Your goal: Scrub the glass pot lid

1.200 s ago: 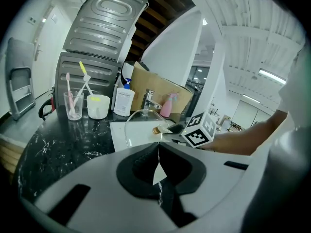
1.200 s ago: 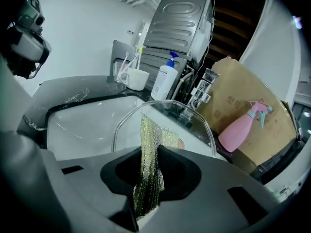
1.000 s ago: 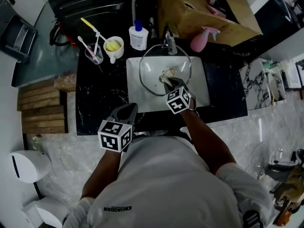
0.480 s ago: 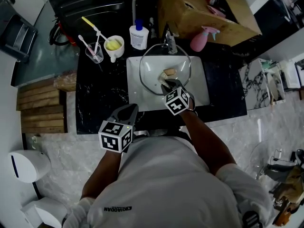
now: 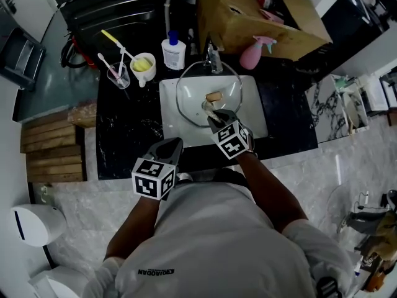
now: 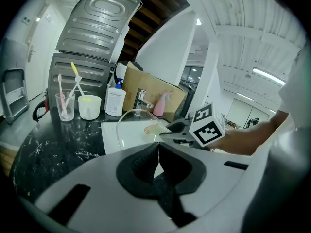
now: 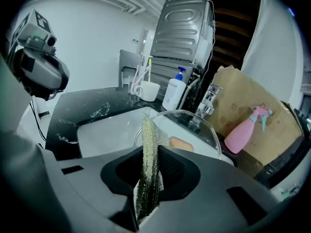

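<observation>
Shiny stuff everywhere, plus one scratchy pad

The glass pot lid (image 5: 191,101) is clear and smooth, and the sink (image 5: 169,124) is glossy white. The countertop (image 5: 127,135) looks like polished black stone with white veins. The scrub pad (image 7: 147,132) is coarse, glinty greenish mesh. The right gripper (image 7: 149,152) is matt grey plastic with black ribbed rubbery jaw lining. The faucet (image 5: 214,58) is bright chrome, the box (image 5: 260,17) is dull brown cardboard, and the spray bottle (image 5: 251,54) is smooth pink plastic.

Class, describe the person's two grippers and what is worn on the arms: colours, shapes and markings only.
Both the left gripper and right gripper have smooth light-grey shells with black textured fingers. Each carries a white cube printed with black square markers. The person wears a light-grey short-sleeved shirt.
</observation>
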A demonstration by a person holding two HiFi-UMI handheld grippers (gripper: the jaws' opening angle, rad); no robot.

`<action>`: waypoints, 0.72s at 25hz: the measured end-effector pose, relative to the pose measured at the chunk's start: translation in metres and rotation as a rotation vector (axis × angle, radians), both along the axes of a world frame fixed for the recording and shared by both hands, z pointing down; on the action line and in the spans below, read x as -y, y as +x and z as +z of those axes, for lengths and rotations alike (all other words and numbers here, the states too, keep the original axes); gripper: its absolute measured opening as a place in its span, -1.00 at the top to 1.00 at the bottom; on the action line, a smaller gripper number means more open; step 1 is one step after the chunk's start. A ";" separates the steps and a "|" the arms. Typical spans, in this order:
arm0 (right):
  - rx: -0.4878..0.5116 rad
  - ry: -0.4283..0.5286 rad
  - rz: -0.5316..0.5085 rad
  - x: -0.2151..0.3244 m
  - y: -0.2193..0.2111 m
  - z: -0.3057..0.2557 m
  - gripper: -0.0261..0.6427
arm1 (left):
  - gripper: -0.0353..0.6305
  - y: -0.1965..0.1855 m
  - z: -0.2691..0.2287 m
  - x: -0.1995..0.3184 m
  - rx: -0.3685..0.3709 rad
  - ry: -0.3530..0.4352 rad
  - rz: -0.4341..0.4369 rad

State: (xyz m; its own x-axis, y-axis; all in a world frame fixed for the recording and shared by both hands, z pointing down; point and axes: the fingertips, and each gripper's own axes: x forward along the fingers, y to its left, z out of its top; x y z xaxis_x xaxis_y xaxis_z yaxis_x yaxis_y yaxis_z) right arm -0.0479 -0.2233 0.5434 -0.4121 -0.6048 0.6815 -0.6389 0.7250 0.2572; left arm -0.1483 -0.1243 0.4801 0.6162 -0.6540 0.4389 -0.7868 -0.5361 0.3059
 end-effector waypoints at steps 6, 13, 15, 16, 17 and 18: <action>0.118 0.018 0.003 -0.023 0.016 -0.030 0.64 | 0.85 0.015 -0.014 -0.005 -0.005 0.039 -0.014; 0.554 -0.046 0.116 -0.055 0.051 -0.089 0.64 | 0.85 0.050 -0.018 -0.026 0.007 0.030 -0.030; 0.685 -0.086 0.147 -0.074 0.067 -0.102 0.64 | 0.85 0.069 -0.020 -0.037 0.008 0.029 -0.019; 0.722 -0.093 0.151 -0.084 0.075 -0.108 0.65 | 0.85 0.080 -0.020 -0.043 0.009 0.029 -0.011; 0.743 -0.091 0.151 -0.094 0.083 -0.112 0.65 | 0.85 0.091 -0.021 -0.048 0.011 0.031 -0.004; 0.755 -0.085 0.148 -0.104 0.091 -0.116 0.66 | 0.85 0.101 -0.022 -0.052 0.011 0.034 0.000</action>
